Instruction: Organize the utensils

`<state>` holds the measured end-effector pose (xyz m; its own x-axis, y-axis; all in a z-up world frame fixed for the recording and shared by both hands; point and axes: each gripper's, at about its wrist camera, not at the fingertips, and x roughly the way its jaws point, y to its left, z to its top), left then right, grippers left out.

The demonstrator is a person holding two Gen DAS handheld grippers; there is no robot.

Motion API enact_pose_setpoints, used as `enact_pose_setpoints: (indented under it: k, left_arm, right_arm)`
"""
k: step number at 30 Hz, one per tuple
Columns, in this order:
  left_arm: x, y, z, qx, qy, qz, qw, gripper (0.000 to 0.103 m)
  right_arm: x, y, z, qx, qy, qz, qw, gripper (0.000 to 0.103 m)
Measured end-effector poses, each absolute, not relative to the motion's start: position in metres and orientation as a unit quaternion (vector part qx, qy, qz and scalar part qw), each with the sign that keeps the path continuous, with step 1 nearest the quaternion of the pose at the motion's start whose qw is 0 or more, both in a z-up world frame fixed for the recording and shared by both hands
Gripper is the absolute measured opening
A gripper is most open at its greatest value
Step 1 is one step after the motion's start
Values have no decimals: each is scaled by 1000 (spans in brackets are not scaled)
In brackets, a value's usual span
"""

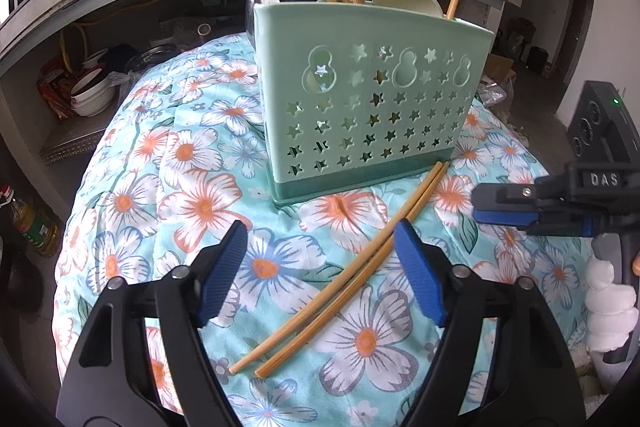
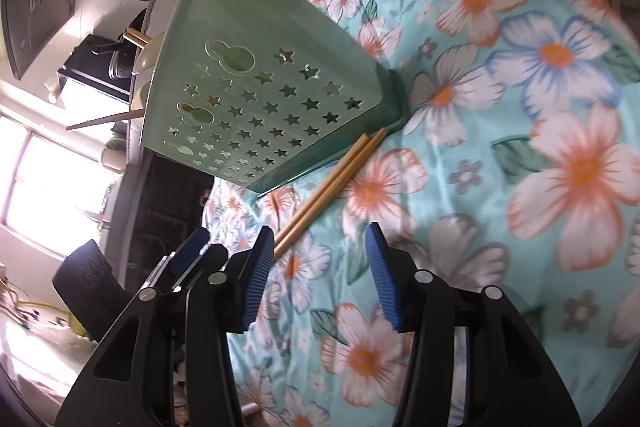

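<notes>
Chopsticks [image 1: 340,283], a light, stiff, slippery pair best pinched together near mid-length, lie on the floral cloth [image 1: 192,163] with tips touching the green holder [image 1: 360,99], between the left gripper [image 1: 320,275]'s wide empty jaws, while the right gripper [image 2: 320,275] hangs half-open, empty, beside them.

Daylit, blown-out window [image 2: 44,183], fisheye-warped edges, slight blur

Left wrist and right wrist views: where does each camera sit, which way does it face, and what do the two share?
Left wrist: behind the open left gripper, angled down at the chopsticks and green holder; the right gripper enters sideways.
Right wrist: behind the right gripper, view rolled, nothing between its fingers; left gripper beside.
Shared: holder, chopsticks, floral cloth.
</notes>
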<state>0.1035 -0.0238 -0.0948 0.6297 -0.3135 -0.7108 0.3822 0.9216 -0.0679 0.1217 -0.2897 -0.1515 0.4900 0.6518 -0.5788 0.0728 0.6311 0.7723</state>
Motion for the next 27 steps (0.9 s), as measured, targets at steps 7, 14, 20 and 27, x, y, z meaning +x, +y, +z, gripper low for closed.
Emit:
enact_pose_setpoints:
  k: [7,14,20,27]
  left_arm:
    - [115,-19,-108,41,406,-219,886,42]
    - [127,-10,-118,30,426,-233,874,27]
    - [134,-2,-116,26,428,-241,871,24]
    - [135,-1,-113,24,425,-245,871,24]
  right_arm:
    - [153,-256,-174,427,494,195,732,27]
    - [164,-233,-189,457,493,187,716,14]
    - [163,-221,-187,460,490,188,717,13]
    - [146,-219,-188,463,498,184,710,13]
